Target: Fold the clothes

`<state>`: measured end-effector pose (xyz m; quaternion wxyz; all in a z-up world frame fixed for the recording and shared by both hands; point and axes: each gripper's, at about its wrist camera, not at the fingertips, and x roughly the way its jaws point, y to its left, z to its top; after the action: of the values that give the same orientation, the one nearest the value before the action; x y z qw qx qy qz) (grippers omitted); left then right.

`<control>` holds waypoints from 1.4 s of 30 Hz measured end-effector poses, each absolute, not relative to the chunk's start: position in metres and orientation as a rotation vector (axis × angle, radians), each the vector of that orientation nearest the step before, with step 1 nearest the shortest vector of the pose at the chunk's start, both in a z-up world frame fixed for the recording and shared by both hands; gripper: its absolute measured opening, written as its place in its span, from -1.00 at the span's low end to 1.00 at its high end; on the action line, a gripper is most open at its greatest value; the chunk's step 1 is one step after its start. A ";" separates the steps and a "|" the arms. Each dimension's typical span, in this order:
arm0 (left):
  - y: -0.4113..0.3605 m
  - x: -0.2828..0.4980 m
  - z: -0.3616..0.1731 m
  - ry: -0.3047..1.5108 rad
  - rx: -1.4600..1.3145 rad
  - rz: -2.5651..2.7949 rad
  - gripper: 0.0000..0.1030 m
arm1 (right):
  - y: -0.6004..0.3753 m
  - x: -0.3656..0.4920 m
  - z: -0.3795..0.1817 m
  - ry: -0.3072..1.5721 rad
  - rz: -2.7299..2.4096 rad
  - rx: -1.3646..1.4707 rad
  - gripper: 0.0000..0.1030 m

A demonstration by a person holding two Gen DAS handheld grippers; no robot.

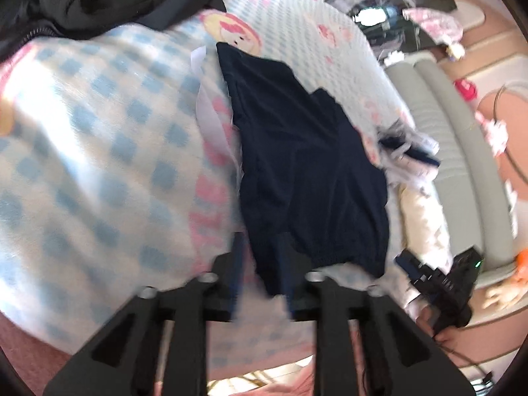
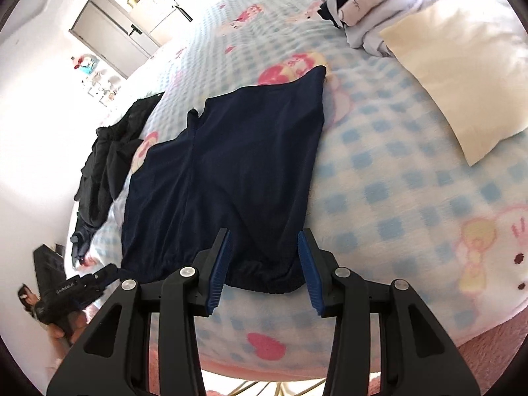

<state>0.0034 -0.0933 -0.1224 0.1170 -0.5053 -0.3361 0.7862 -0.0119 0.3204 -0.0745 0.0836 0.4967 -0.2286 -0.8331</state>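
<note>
While the navy shorts (image 2: pixel 227 178) lie spread flat on the blue-and-white checked blanket (image 2: pixel 396 178), the right gripper (image 2: pixel 264 267) hovers at their elastic waistband, its blue-padded fingers (image 2: pixel 219 270) wide apart with the right half of the waistband between them; whether the pads touch the cloth cannot be told. The legs of the shorts stretch away ahead of these fingers, the hems at the far end.

In the left wrist view, which is blurred, the left gripper (image 1: pixel 264 283) sits at the other part of the same waistband, its fingers likewise spread, the dark fabric (image 1: pixel 307 178) lying between and just beyond them. Nothing is pinched in either pair.

Off to the right gripper's left, a crumpled black garment (image 2: pixel 105 158) lies near the edge of the bed, well apart from the fingers, and lower down in that view the left gripper shows as a black body held by a hand. Ahead and to the right of the right gripper, a cream pillow (image 2: pixel 462 76) rests on the blanket, and beyond it sits a pile of folded clothes (image 2: pixel 369 0) in white, pink and navy. From the left gripper's side the same pile (image 1: pixel 409 155) appears just past the shorts on the right, with the right gripper (image 1: pixel 439 280) below it
</note>
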 end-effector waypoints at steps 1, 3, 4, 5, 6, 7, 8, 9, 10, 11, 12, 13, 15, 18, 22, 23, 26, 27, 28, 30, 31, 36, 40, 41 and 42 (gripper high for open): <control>-0.093 0.000 -0.125 -1.008 -1.467 2.278 -0.14 | 0.321 -0.013 -0.076 -0.681 -2.483 1.491 -0.18; -0.091 -0.001 -0.128 -1.001 -1.488 2.283 -0.16 | 0.318 -0.014 -0.081 -0.676 -2.463 1.516 -0.18; -0.090 -0.002 -0.130 -0.994 -1.501 2.289 -0.19 | 0.316 -0.015 -0.084 -0.677 -2.452 1.527 -0.18; -0.089 -0.002 -0.131 -0.987 -1.514 2.295 -0.19 | 0.314 -0.016 -0.087 -0.686 -2.439 1.534 -0.18; -0.087 -0.003 -0.133 -0.981 -1.527 2.301 -0.19 | 0.312 -0.015 -0.091 -0.686 -2.433 1.543 -0.18; -0.086 -0.003 -0.135 -0.974 -1.540 2.306 -0.19 | 0.310 -0.014 -0.095 -0.687 -2.427 1.553 -0.18; -0.085 -0.003 -0.136 -0.967 -1.553 2.312 -0.19 | 0.308 -0.012 -0.098 -0.685 -2.424 1.561 -0.18; -0.083 -0.004 -0.138 -0.960 -1.566 2.318 -0.15 | 0.308 -0.012 -0.101 -0.679 -2.430 1.568 -0.17; -0.082 -0.004 -0.140 -0.952 -1.579 2.323 -0.15 | 0.309 -0.011 -0.102 -0.676 -2.438 1.584 -0.15; -0.081 -0.005 -0.141 -0.945 -1.592 2.329 -0.15 | 0.310 -0.010 -0.104 -0.673 -2.446 1.600 -0.10; -0.080 -0.005 -0.143 -0.938 -1.606 2.334 -0.15 | 0.312 -0.010 -0.105 -0.673 -2.453 1.613 -0.09; -0.079 -0.005 -0.143 -0.938 -1.605 2.334 -0.15 | 0.315 -0.009 -0.104 -0.679 -2.458 1.616 -0.09; -0.078 -0.005 -0.143 -0.942 -1.594 2.332 -0.14 | 0.323 -0.006 -0.101 -0.706 -2.466 1.594 -0.09; -0.077 -0.004 -0.142 -0.949 -1.579 2.329 -0.12 | 0.329 -0.008 -0.102 -0.753 -2.423 1.576 -0.07; -0.076 -0.002 -0.141 -0.958 -1.559 2.324 -0.15 | 0.319 -0.014 -0.116 -0.857 -2.314 1.558 -0.01; -0.075 -0.002 -0.141 -0.960 -1.554 2.323 -0.17 | 0.316 -0.014 -0.118 -0.851 -2.309 1.558 -0.01; -0.074 -0.001 -0.140 -0.966 -1.539 2.319 -0.55 | 0.305 -0.014 -0.119 -0.790 -2.320 1.566 -0.01; -0.074 -0.001 -0.140 -0.968 -1.534 2.318 -0.59 | 0.302 -0.013 -0.115 -0.748 -2.338 1.566 -0.01; -0.074 -0.001 -0.140 -0.970 -1.529 2.317 -0.68 | 0.300 -0.012 -0.111 -0.716 -2.353 1.564 -0.01; -0.075 0.000 -0.138 -0.977 -1.515 2.318 -0.75 | 0.297 -0.010 -0.103 -0.662 -2.380 1.557 -0.01; -0.077 0.001 -0.136 -0.981 -1.505 2.322 -0.77 | 0.296 -0.009 -0.102 -0.633 -2.374 1.556 -0.01; -0.083 -0.003 -0.132 -0.985 -1.474 2.310 -0.77 | 0.294 -0.005 -0.107 -0.628 -2.247 1.566 -0.05; -0.082 -0.004 -0.140 -1.011 -1.498 2.276 -0.73 | 0.301 -0.004 -0.106 -0.657 -2.334 1.563 -0.04; -0.080 -0.004 -0.143 -1.008 -1.509 2.276 -0.72 | 0.299 -0.005 -0.103 -0.636 -2.371 1.556 -0.03; -0.078 -0.004 -0.144 -0.998 -1.517 2.278 -0.71 | 0.298 -0.006 -0.099 -0.612 -2.406 1.540 0.00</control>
<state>-0.0039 -0.0777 -0.1435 0.1139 -0.5174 -0.3403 0.7768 -0.0059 0.2977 -0.0994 0.1098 0.5239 -0.2082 -0.8186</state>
